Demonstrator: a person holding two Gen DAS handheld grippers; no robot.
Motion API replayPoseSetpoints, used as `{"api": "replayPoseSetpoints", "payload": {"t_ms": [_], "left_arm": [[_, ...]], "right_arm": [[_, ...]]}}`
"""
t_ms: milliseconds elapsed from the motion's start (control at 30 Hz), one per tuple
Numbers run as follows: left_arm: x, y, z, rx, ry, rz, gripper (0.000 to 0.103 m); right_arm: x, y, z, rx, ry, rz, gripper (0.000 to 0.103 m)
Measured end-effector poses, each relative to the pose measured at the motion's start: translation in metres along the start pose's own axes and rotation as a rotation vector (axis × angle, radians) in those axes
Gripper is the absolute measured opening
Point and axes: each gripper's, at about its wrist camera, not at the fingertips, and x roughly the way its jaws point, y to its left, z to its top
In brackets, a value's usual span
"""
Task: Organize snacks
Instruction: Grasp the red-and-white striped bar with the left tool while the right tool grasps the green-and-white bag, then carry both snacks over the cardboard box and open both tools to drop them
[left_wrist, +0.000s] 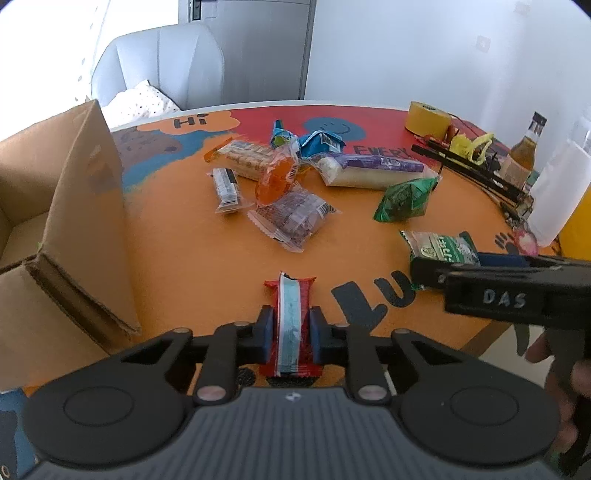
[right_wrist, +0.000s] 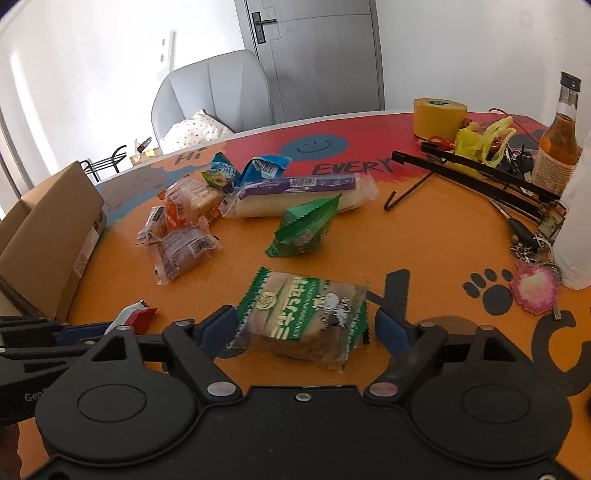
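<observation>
My left gripper (left_wrist: 291, 328) is shut on a red snack bar (left_wrist: 291, 310) with a pale blue stripe, held just above the orange table (left_wrist: 177, 258) next to the open cardboard box (left_wrist: 85, 221). In the right wrist view the same bar (right_wrist: 138, 314) pokes out at the left edge. My right gripper (right_wrist: 306, 325) stands open around a green-and-white bread packet (right_wrist: 303, 314) lying on the table; a small gap shows at the right pad. The left wrist view shows that packet (left_wrist: 439, 247) beyond the right gripper (left_wrist: 461, 264).
A pile of wrapped snacks (left_wrist: 280, 177) lies mid-table, with a long purple bread pack (right_wrist: 295, 195) and a green triangular bag (right_wrist: 306, 229). Yellow tape (right_wrist: 437, 116), a bottle (right_wrist: 559, 136), black tools and keys (right_wrist: 532, 284) crowd the right side. A grey chair (right_wrist: 214, 92) stands behind.
</observation>
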Motion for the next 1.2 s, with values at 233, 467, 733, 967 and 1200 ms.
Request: {"api": "replayPoseSetpoints", "payload": {"t_ms": [233, 467, 733, 967, 1200], "left_arm": [[-0.013, 0.007, -0.001, -0.012, -0.050, -0.001, 0.019], [-0.027, 0.012, 0.003, -0.026, -0.102, -0.044, 0.019], [-0.045, 0.016, 0.002, 0.003, -0.151, -0.101, 0.019], [-0.063, 0.030, 0.002, 0.026, -0.173, -0.134, 0.019], [-0.099, 0.044, 0.008, 0.048, -0.227, -0.183, 0.019]], "right_arm": [[0.005, 0.016, -0.005, -0.100, -0.021, -0.093, 0.066], [-0.018, 0.014, -0.008, -0.038, -0.041, -0.086, 0.052], [-0.069, 0.024, -0.012, 0.006, -0.145, -0.124, 0.052], [-0.112, 0.044, -0.015, 0.036, -0.222, -0.136, 0.052], [-0.141, 0.065, -0.004, 0.045, -0.272, -0.129, 0.052]]}}
